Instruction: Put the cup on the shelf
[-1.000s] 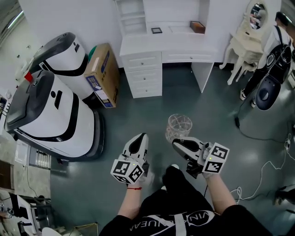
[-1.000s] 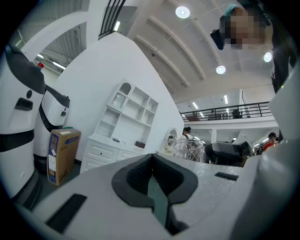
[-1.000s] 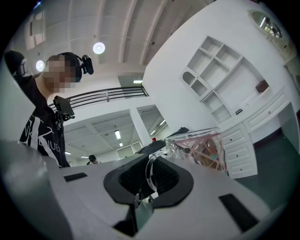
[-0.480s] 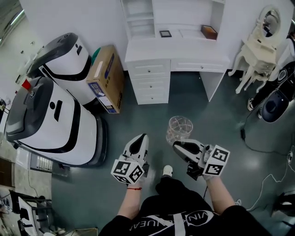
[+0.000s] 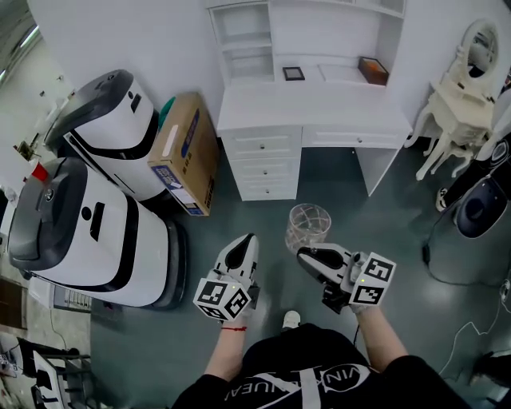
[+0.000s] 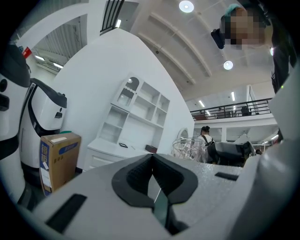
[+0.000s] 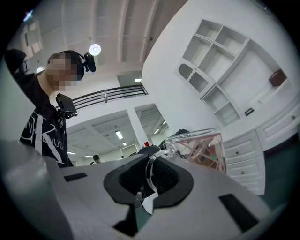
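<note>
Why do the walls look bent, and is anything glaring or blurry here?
Head view: the wide lens bows the white desk, but the light is even and the picture sharp. Left gripper view: dark round border, and a ceiling lamp glares. Right gripper view: same bending; the clear cup catches highlights.

The person wears a black top with white lettering across the chest, a thin red band on the left wrist and a white shoe. The left gripper and right gripper are pale grey with black pads. Each carries a cube of black-and-white square markers.
</note>
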